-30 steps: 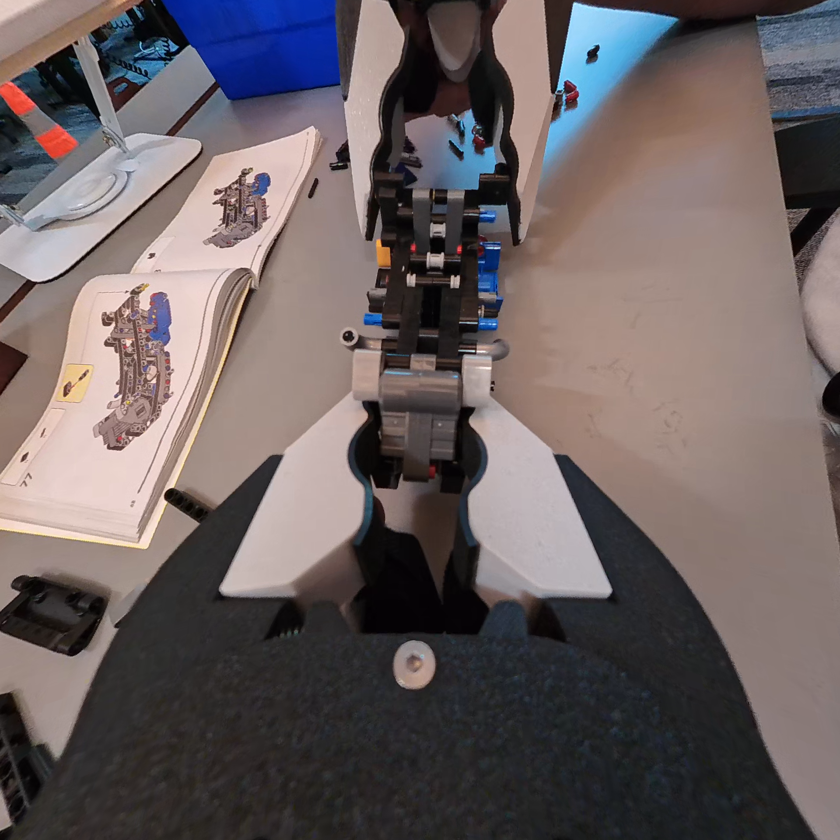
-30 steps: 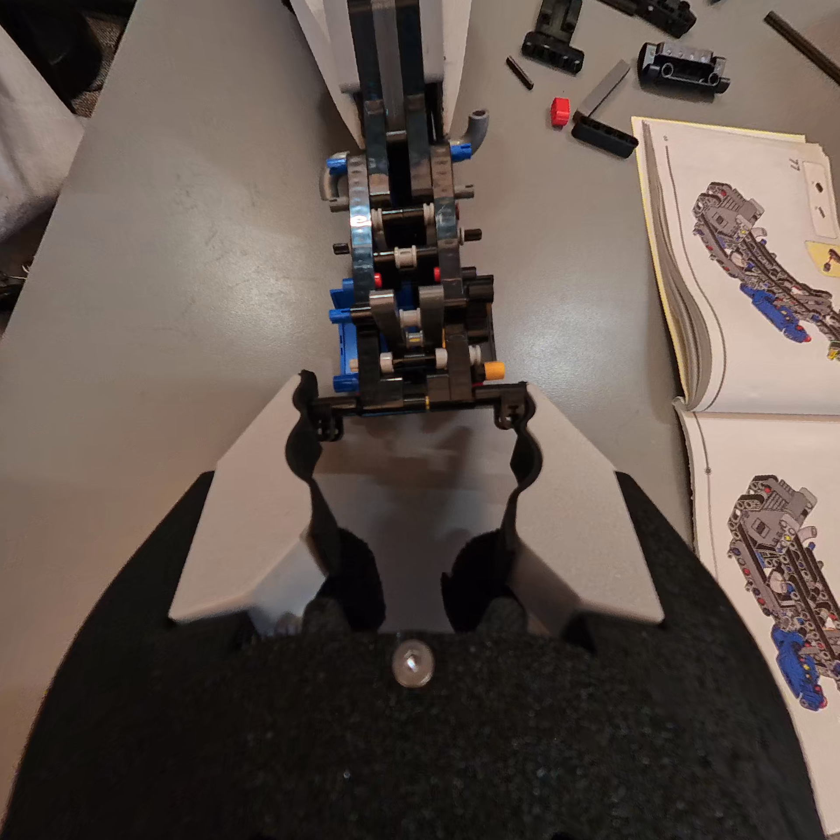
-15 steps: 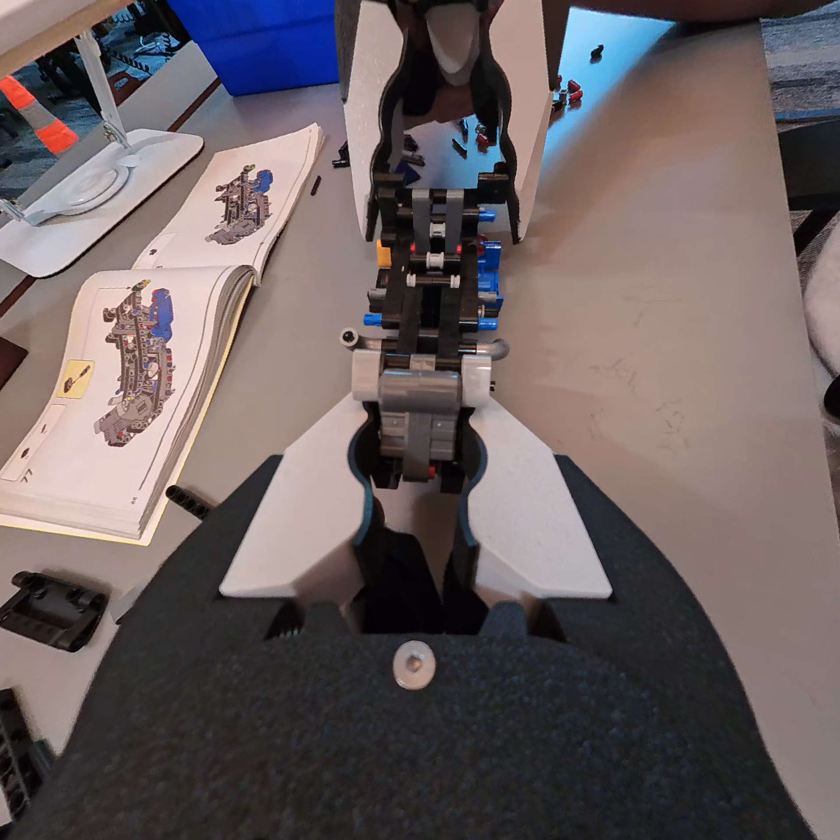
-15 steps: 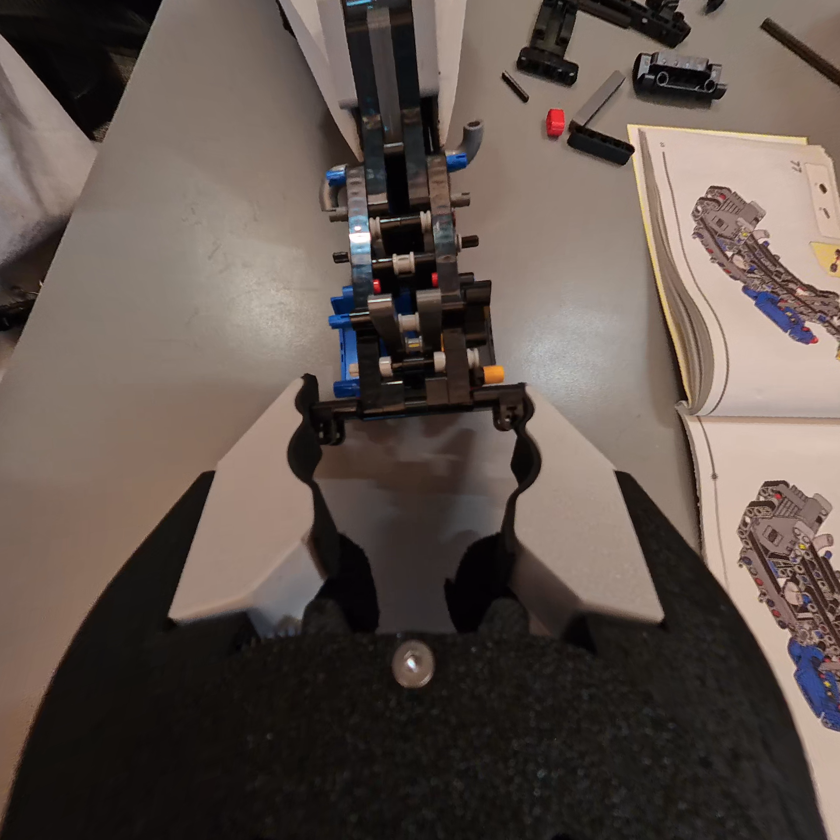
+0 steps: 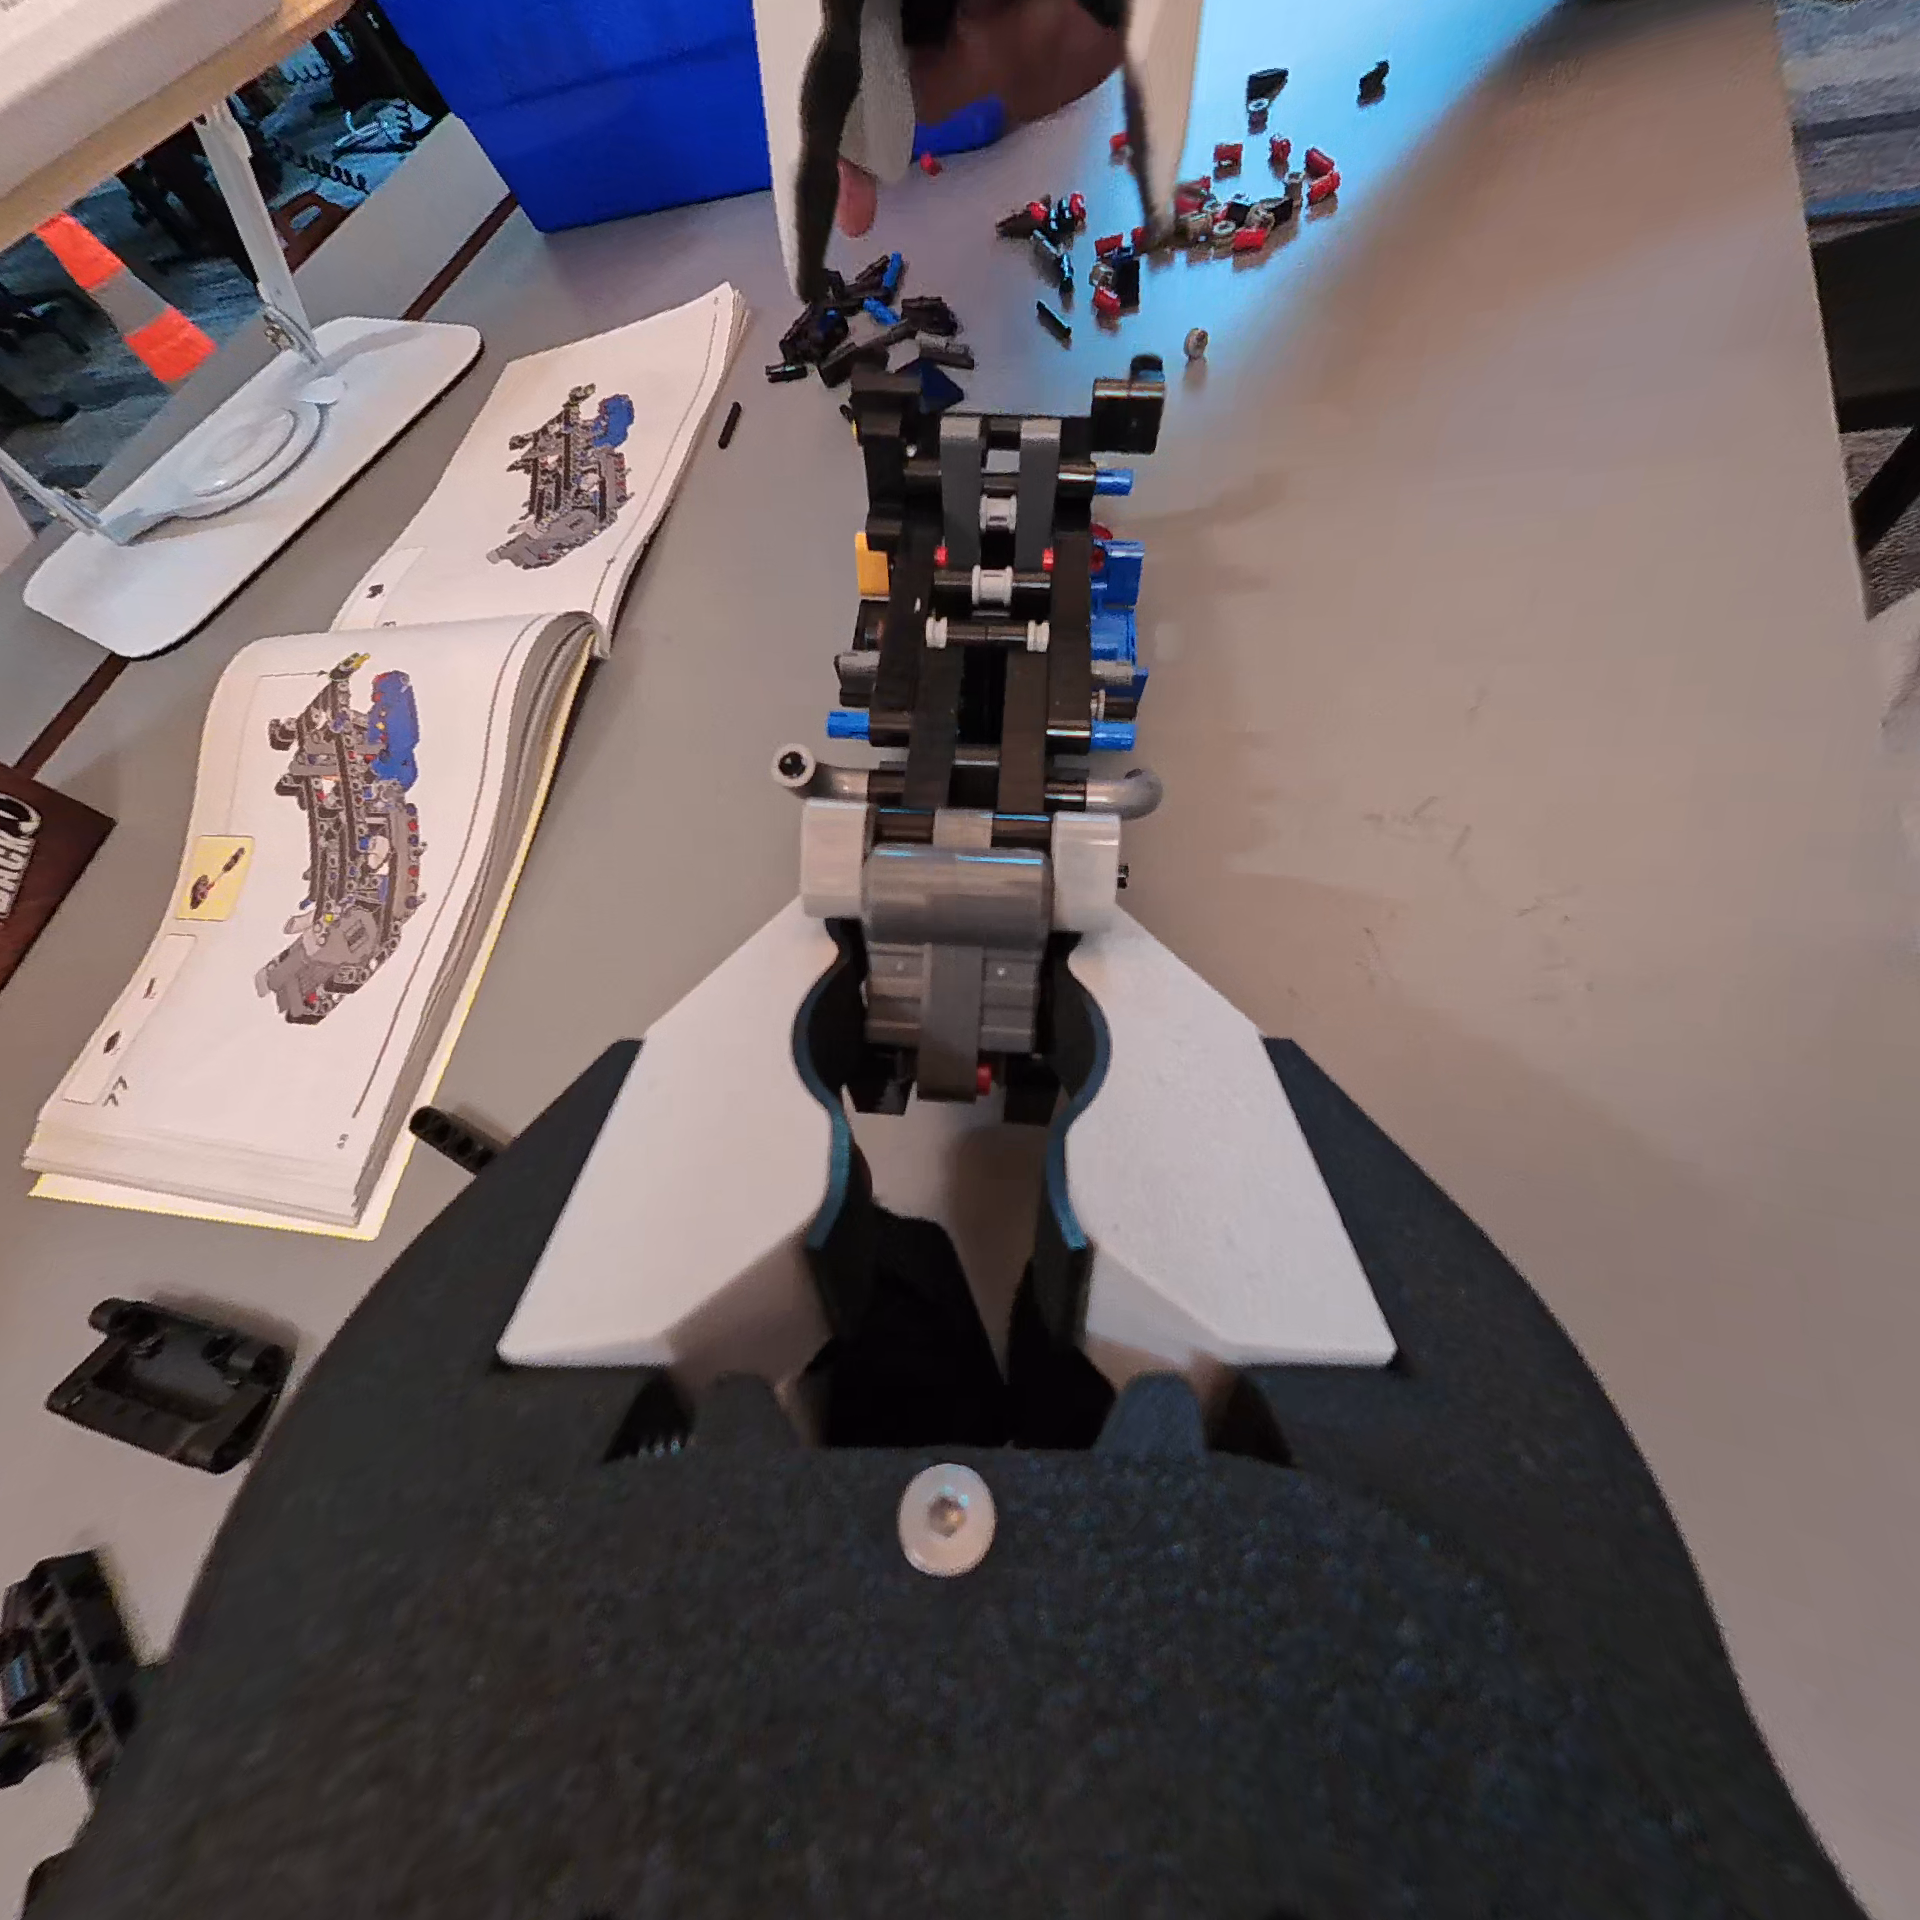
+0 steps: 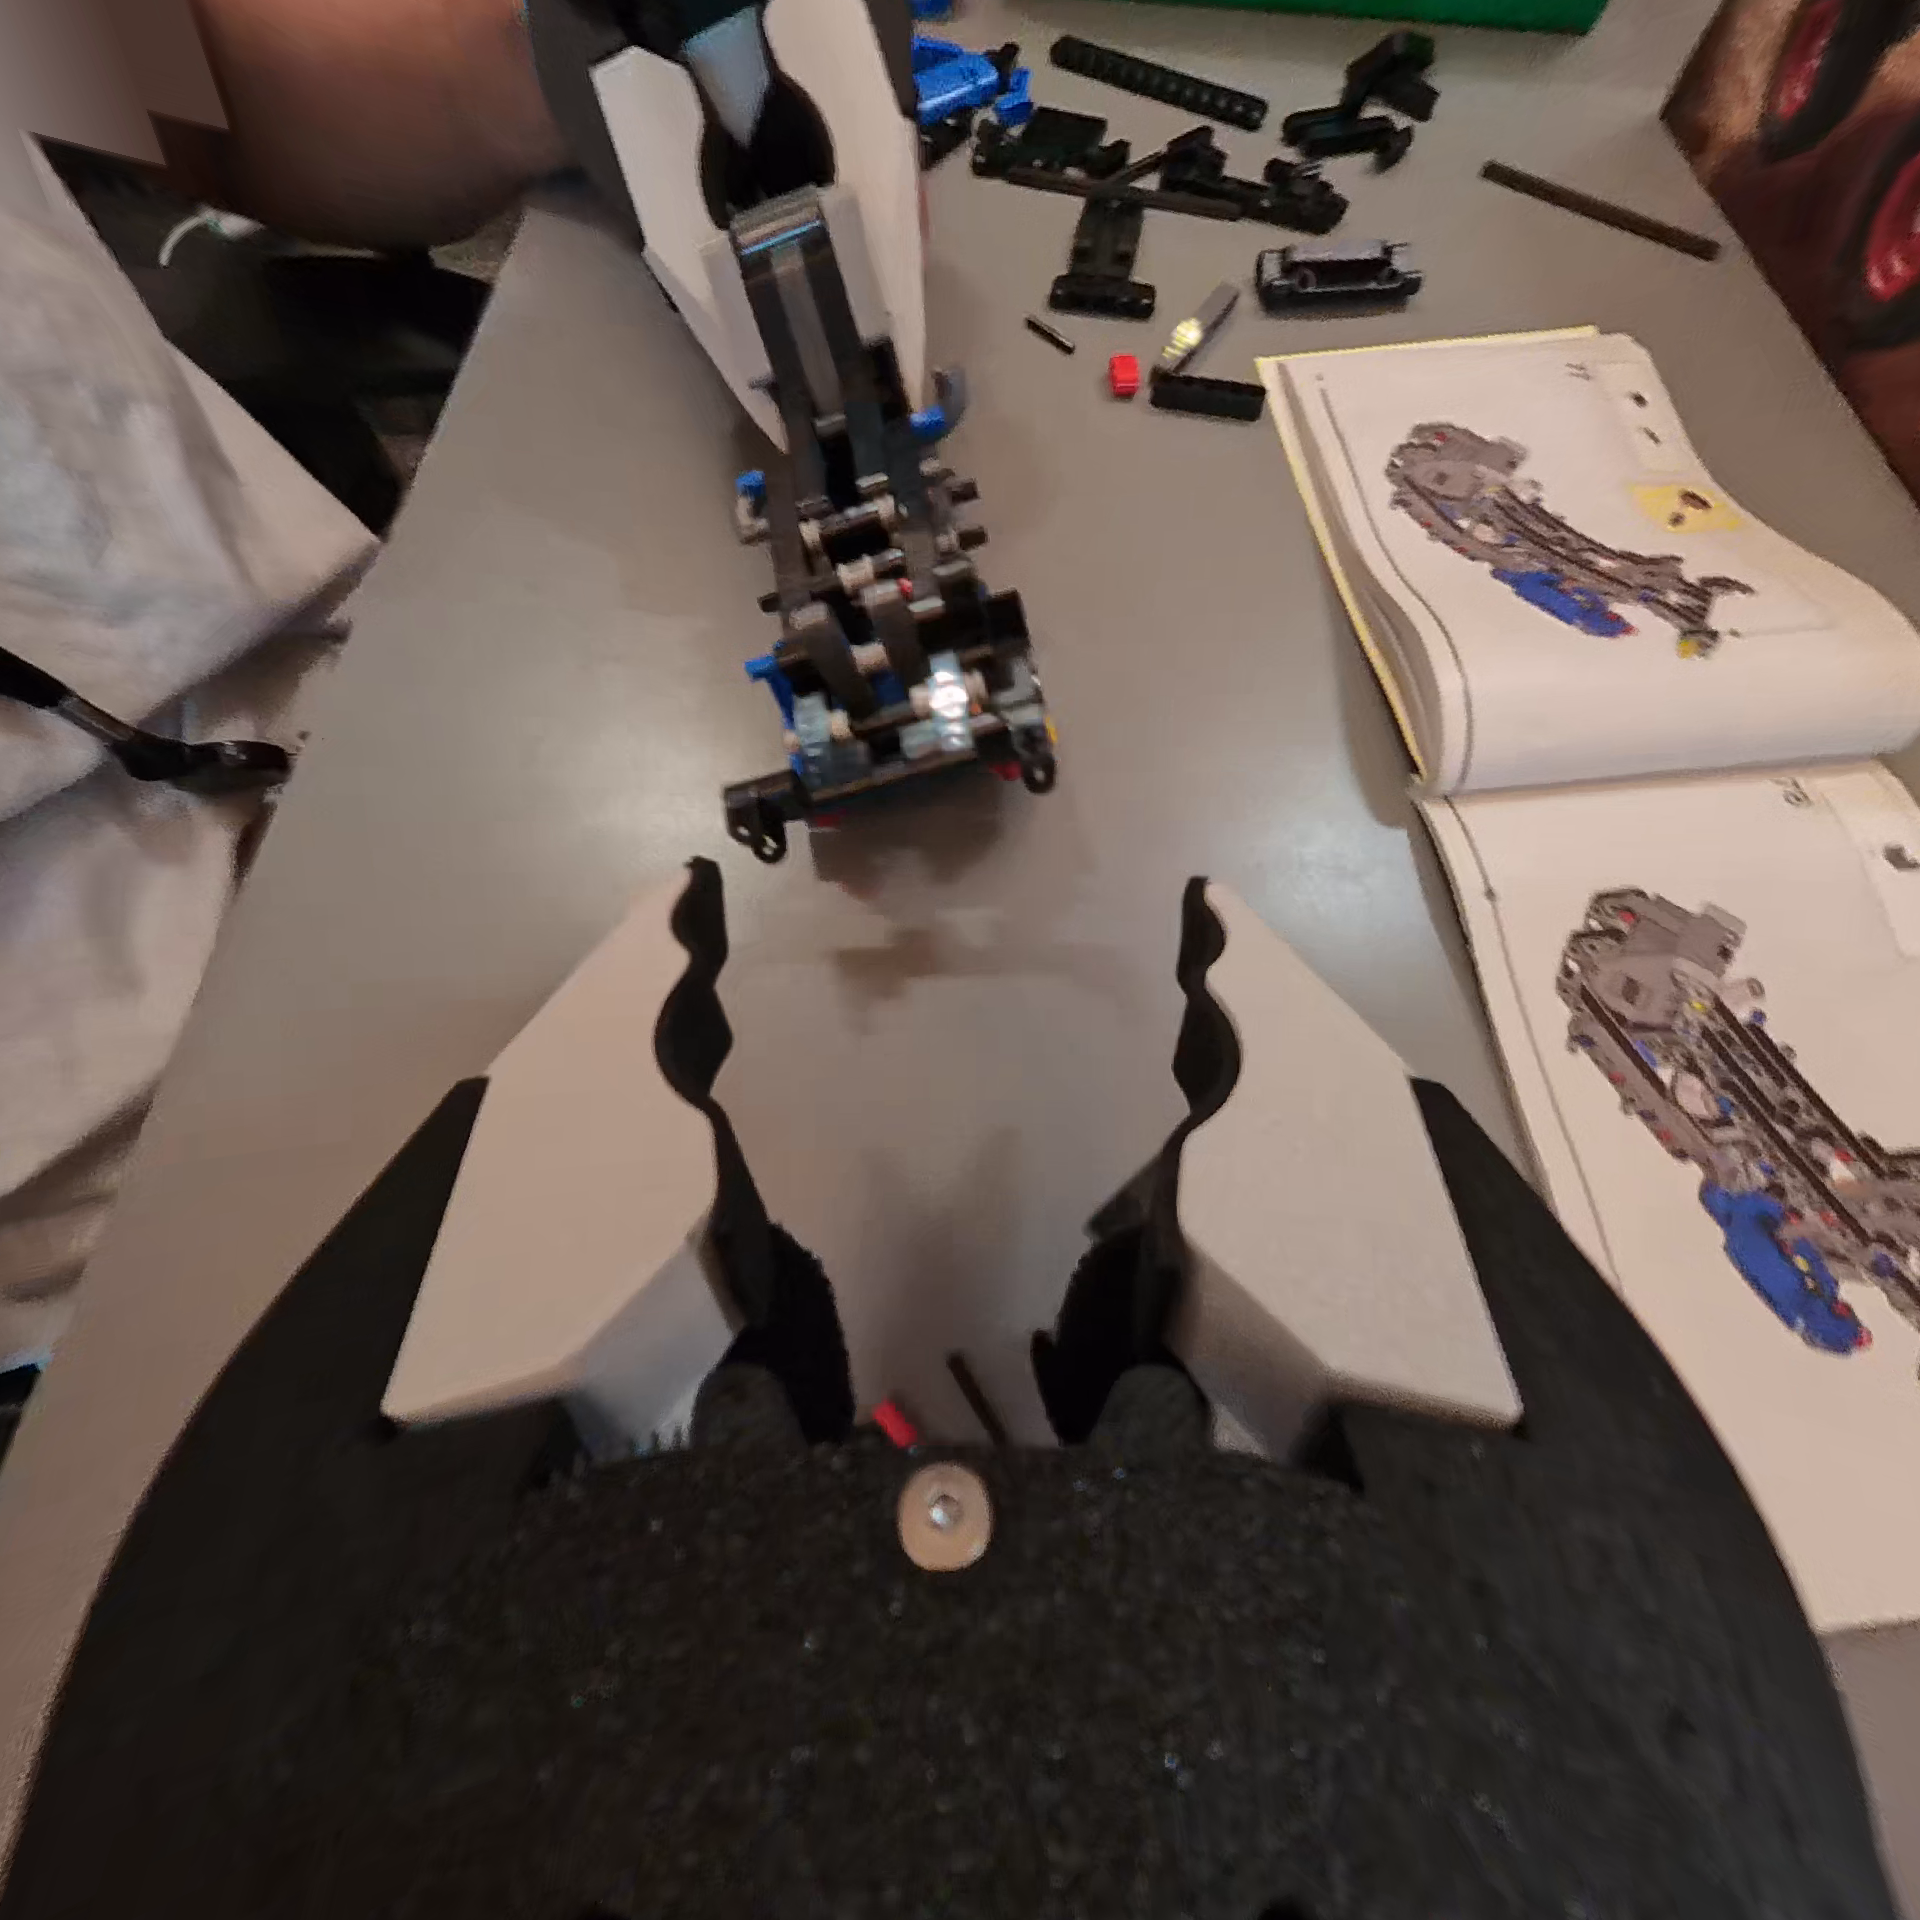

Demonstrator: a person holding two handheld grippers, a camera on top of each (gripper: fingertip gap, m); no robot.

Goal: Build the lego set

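The Lego model [image 5: 987, 644], a long black, grey and blue frame, lies on the grey table [image 5: 1455, 727]. My left gripper [image 5: 956, 935] is shut on the model's grey end block. In the right wrist view the model [image 6: 883, 644] lies ahead of my right gripper [image 6: 951, 894], which is open, empty and a short way off the model's black end bar. The left gripper [image 6: 790, 260] shows there at the model's far end. The right gripper [image 5: 977, 156] shows at the top of the left wrist view, raised off the table.
An open instruction booklet [image 5: 343, 883] lies beside the model, also in the right wrist view [image 6: 1558, 571]. Loose red and black pieces [image 5: 1174, 229] and black beams [image 6: 1195, 197] lie on the table. A blue bin [image 5: 623, 104] and a white stand base [image 5: 260, 436] stand at far left. One gripper's finger ends stand about 15 cm off the other's.
My right gripper has pulled back and up from the model's black end bar, which it had been around. The left gripper has kept its hold and the model has stayed in place.
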